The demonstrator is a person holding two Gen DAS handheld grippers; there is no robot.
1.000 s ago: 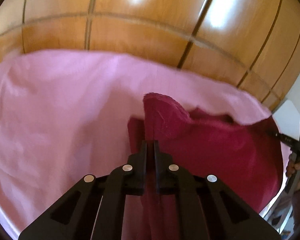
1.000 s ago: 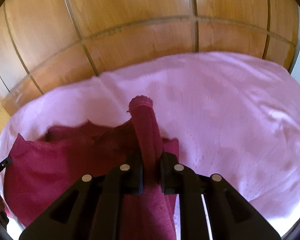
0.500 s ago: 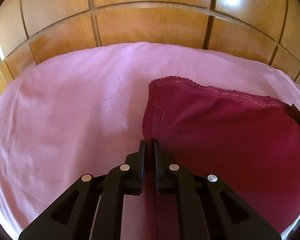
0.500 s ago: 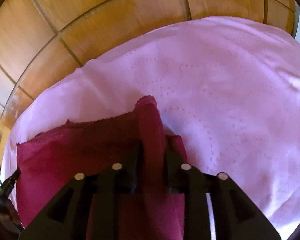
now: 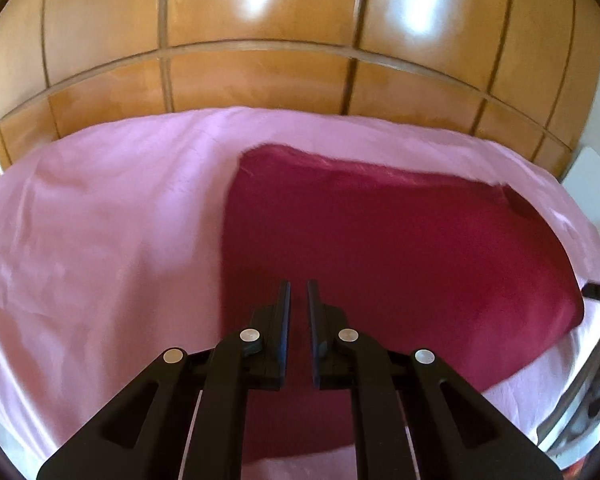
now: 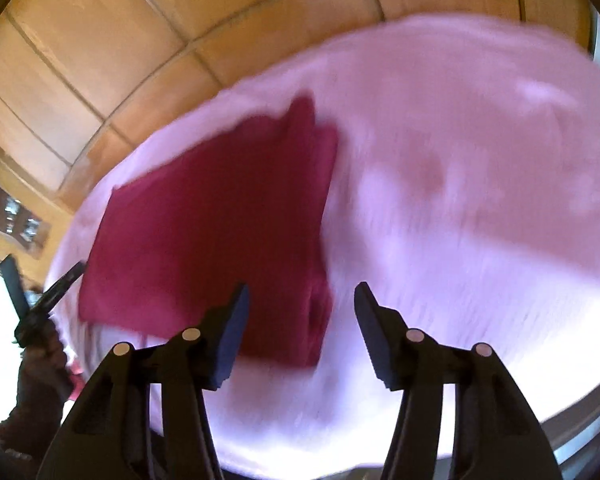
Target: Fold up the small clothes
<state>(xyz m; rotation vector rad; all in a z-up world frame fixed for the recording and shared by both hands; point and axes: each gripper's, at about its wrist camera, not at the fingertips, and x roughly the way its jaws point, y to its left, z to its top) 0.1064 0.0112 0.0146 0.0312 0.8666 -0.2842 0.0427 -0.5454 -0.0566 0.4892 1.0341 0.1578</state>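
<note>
Fold laid down; both grippers free of the cloth.

The red garment (image 5: 380, 248) lies flat on the pink sheet (image 5: 100, 220). Left gripper (image 5: 298, 296) jaws stand slightly apart, empty; right gripper (image 6: 301, 300) jaws stand wide, empty. Regrip the edge at 3 o'clock squarely, avoiding the sheet.
</note>
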